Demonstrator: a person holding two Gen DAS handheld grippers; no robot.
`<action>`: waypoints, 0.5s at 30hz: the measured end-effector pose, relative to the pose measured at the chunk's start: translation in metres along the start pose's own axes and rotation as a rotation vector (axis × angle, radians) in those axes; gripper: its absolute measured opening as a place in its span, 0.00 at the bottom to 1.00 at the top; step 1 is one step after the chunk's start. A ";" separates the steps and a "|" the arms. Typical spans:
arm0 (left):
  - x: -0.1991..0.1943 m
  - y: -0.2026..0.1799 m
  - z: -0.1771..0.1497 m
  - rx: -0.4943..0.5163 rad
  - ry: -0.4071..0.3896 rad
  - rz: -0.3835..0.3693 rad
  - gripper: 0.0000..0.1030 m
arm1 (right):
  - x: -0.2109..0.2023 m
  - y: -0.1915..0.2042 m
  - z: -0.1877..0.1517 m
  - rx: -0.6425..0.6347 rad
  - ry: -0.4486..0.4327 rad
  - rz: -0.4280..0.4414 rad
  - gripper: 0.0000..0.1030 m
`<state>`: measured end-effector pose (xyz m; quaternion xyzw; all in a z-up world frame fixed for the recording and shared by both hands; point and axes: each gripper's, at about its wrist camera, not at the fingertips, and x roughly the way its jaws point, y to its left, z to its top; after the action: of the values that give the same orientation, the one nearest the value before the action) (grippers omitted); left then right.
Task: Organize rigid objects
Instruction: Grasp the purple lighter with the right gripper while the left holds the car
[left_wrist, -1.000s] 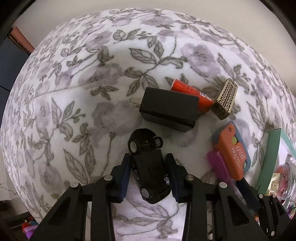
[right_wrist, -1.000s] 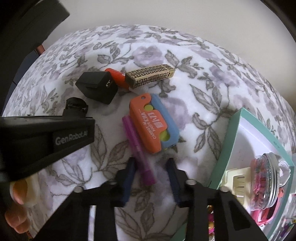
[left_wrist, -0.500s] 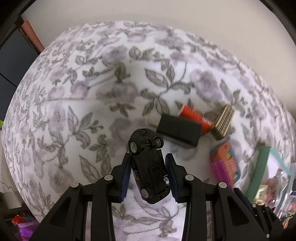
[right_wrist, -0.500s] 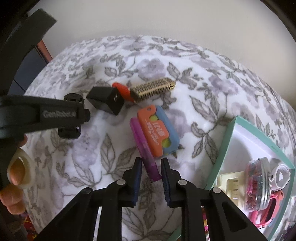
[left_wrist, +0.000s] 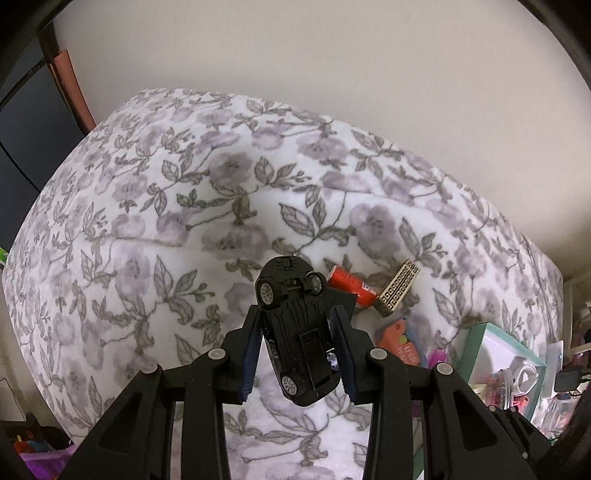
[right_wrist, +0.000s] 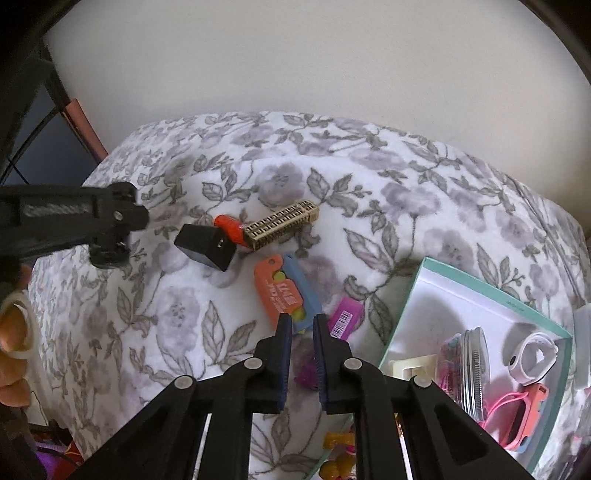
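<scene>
Left gripper (left_wrist: 297, 345) clamped on a black toy car (left_wrist: 295, 332), underside facing the camera, held in the air above the floral bedspread (left_wrist: 155, 229). Right gripper (right_wrist: 303, 334) with jaws just closing, now pinched on a purple pen (right_wrist: 341, 321) that slants up to the right past the fingertips. On the bedspread: black charger (right_wrist: 207, 245), red tube (right_wrist: 231, 227), gold patterned box (right_wrist: 282, 223) and orange-and-blue case (right_wrist: 282, 293), close together. Teal-rimmed white box (right_wrist: 413, 291) at right, holding a jar (right_wrist: 469, 369) and other items.
</scene>
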<state>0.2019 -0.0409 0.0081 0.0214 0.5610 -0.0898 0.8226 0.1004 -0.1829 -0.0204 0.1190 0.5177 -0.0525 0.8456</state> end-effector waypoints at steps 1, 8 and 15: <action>0.000 -0.001 0.000 0.003 -0.002 0.000 0.38 | 0.004 -0.002 0.000 0.004 0.016 -0.004 0.12; 0.016 -0.003 -0.004 0.003 0.046 0.014 0.38 | 0.028 -0.009 -0.006 0.038 0.078 -0.028 0.13; 0.030 0.001 -0.007 -0.007 0.084 0.021 0.38 | 0.037 -0.016 -0.008 0.077 0.094 -0.046 0.17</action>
<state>0.2057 -0.0429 -0.0221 0.0279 0.5951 -0.0781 0.7994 0.1073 -0.1950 -0.0590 0.1417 0.5573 -0.0863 0.8136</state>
